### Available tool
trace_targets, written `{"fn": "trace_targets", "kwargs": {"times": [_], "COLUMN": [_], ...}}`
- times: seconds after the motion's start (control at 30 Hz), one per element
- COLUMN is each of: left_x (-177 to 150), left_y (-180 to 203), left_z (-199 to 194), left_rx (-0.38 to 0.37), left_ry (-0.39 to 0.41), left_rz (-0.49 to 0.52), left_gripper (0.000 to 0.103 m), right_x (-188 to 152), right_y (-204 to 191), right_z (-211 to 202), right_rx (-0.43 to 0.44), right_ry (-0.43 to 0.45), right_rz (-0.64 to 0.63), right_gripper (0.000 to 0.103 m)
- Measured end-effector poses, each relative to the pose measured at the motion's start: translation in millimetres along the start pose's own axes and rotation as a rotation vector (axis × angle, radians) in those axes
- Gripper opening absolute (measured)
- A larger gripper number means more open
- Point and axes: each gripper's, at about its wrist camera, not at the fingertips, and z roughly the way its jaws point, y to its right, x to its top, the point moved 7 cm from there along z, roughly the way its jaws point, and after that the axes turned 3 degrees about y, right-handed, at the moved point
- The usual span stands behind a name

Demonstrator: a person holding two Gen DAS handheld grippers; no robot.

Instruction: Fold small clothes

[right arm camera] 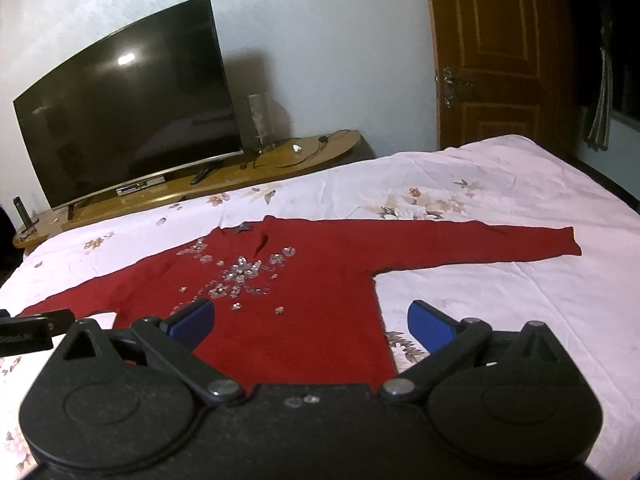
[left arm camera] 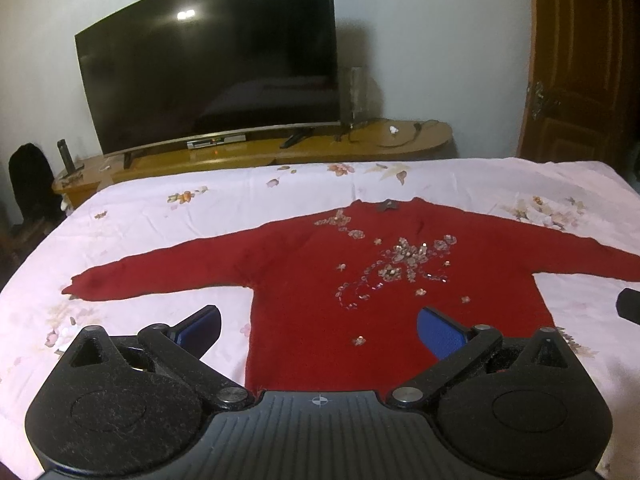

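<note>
A red long-sleeved sweater [left arm camera: 320, 280] with sequin flowers lies flat on the bed, front up, both sleeves spread out and its collar toward the far edge. My left gripper [left arm camera: 318, 328] hovers open over the sweater's lower left side, one blue pad over the sheet and the other over the red cloth. My right gripper [right arm camera: 310, 324] is open over the sweater [right arm camera: 304, 292] at its lower right side. Nothing sits between either pair of fingers. In the right wrist view the left gripper's black finger shows at the left edge [right arm camera: 28, 330].
The bed carries a pale pink floral sheet [left arm camera: 160, 216]. Beyond its far edge a wooden stand [left arm camera: 256, 152] holds a large dark television [left arm camera: 208, 76]. A brown wooden door [right arm camera: 496, 52] stands at the right. A curtain and window show at the far right.
</note>
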Motion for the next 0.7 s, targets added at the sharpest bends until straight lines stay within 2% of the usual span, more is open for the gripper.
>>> {"fn": "trace_targets", "kwargs": {"times": [0.23, 0.33, 0.7], "left_x": [0, 1, 8], "left_y": [16, 25, 69], "left_z": [29, 43, 103], "left_rx": [0.006, 0.000, -0.012], "left_ry": [-0.040, -0.073, -0.107], "left_rz": [0.010, 0.011, 0.010], "left_gripper": [0.103, 0.103, 0.103], "right_x": [1, 1, 2], "right_y": [28, 48, 132], "right_z": [27, 42, 101], "right_rx": [-0.047, -0.083, -0.190], "right_ry": [-0.021, -0.035, -0.062], "right_rz": [0.030, 0.056, 0.171], "right_gripper": [0.103, 0.103, 0.102]}}
